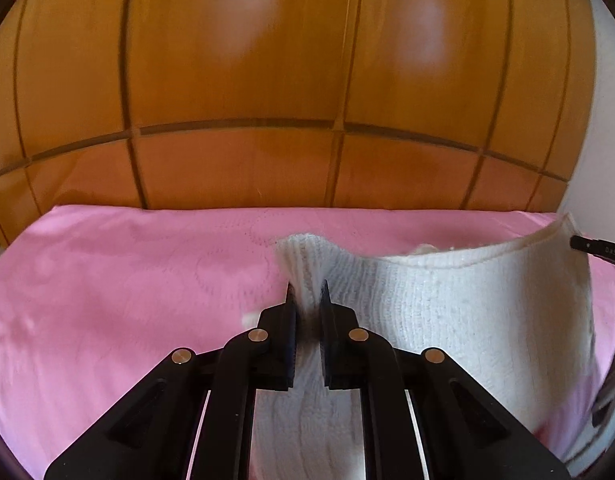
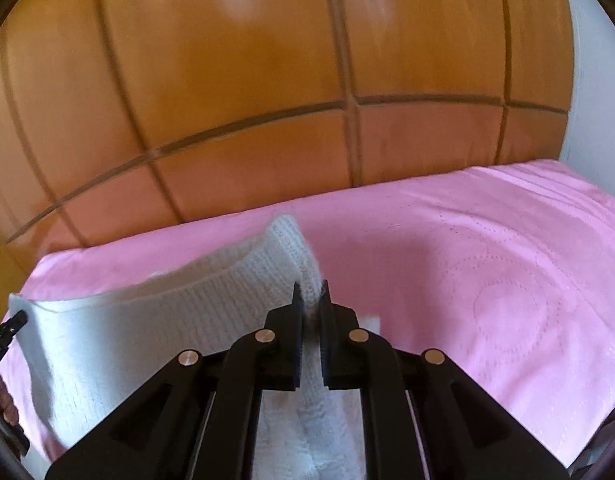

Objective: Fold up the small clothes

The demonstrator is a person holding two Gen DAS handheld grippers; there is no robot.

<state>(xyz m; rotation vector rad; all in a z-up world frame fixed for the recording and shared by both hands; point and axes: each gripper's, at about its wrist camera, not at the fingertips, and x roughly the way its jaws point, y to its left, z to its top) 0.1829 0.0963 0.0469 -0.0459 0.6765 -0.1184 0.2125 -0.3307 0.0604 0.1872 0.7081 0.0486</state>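
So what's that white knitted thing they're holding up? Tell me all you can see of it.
The white knitted garment looks like soft ribbed wool with a stitched edge along its top. It is lifted and stretched between the left gripper and right gripper, each with jaws pinched shut on an end. Its lower part hangs toward the pink bed cover.

Pink bedspread (image 1: 107, 300) lies open — wooden headboard (image 1: 243, 80) (beyond) blocks.

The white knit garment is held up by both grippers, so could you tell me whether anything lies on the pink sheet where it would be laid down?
Nothing visible does: the pink sheet beyond the white knit garment is bare up to the wooden headboard.
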